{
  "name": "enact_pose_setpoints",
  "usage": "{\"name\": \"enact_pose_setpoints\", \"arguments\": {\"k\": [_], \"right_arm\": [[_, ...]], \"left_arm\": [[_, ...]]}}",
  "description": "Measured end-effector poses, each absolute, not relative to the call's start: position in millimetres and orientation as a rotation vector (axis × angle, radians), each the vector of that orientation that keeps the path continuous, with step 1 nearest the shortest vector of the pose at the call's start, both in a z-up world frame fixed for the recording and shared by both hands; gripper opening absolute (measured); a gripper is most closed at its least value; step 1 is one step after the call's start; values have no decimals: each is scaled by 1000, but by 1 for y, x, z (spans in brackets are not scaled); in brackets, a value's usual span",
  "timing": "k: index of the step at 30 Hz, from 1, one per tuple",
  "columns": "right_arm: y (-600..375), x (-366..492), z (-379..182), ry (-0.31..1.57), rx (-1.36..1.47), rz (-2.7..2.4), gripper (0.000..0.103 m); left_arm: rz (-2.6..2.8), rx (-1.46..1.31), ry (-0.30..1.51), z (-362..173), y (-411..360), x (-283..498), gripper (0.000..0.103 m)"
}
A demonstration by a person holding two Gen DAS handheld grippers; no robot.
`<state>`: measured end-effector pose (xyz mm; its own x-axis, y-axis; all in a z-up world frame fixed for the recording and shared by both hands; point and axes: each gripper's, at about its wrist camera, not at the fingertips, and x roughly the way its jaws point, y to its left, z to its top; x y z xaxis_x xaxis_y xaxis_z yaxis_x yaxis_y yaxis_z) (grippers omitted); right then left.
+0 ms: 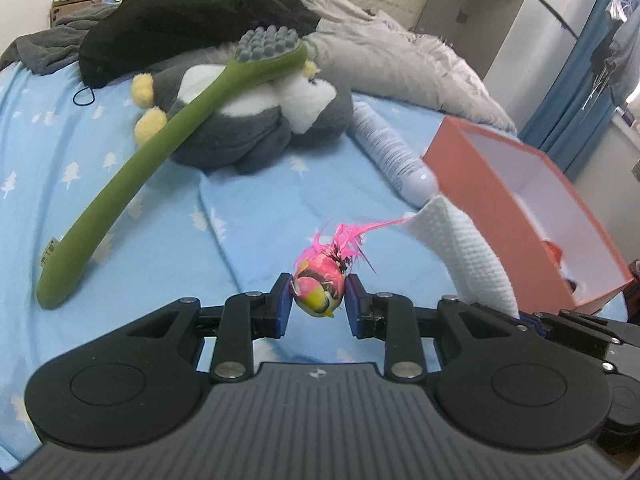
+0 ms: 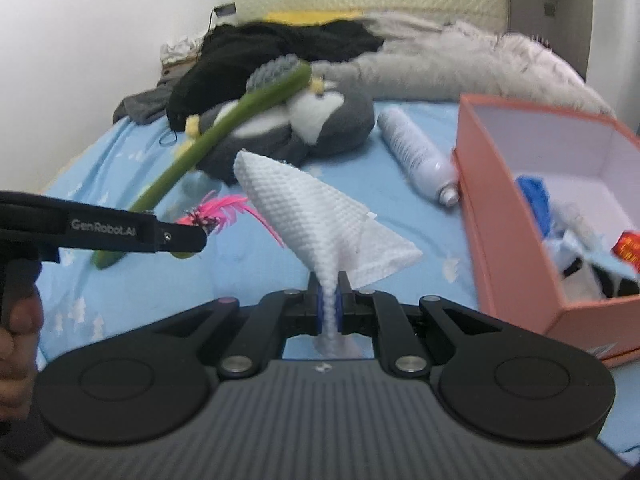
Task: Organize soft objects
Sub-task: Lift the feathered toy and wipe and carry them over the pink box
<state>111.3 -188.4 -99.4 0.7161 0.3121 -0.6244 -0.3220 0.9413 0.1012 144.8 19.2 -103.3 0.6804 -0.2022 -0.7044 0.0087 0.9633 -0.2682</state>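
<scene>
Clamped between the blue pads of the left gripper [image 1: 319,300] is a small pink-and-yellow feathered toy [image 1: 320,282], its pink plumes fanned out ahead of the fingers and held clear of the blue tree-print bedsheet [image 1: 120,208]. Pinched tightly in the nearly closed right gripper [image 2: 329,306] is a white waffle-textured cloth [image 2: 316,208], which stands up from the jaws in a loose cone — one corner is seen drooping to the right. Both items are carried above the bed, just left of an open salmon-coloured box [image 2: 516,236] in which some blue and white soft things can be made out, though the blur leaves it unclear what they are. A white spray bottle [image 2: 416,156] is laid on the sheet with its cap end close against the box wall. Farther back, a grey-and-white plush penguin [image 1: 256,128] is lying on the sheet, and a long green massage brush [image 1: 160,156] with grey nubs is propped across it, the handle end resting on the bed. Behind these, a black garment [image 1: 180,20] and a grey fluffy blanket [image 1: 400,64] are heaped near the headboard.
</scene>
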Motion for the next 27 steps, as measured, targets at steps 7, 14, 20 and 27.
{"name": "enact_pose_setpoints", "arguments": {"k": [7,14,20,27], "right_arm": [[-208,110,-61,600,0,317,10],[-234,114,-24,512,-6,263,10],[-261,122,4,452,-14,204,10],[-296,133,28,404,-18,118,10]], "left_arm": [[-181,-248,760,-67,-1,150,33],[-263,-218,681,-24,-34,162,33],[-345,-190,622,8,-74,177,33],[-405,-180,550,34,-116,201,33]]}}
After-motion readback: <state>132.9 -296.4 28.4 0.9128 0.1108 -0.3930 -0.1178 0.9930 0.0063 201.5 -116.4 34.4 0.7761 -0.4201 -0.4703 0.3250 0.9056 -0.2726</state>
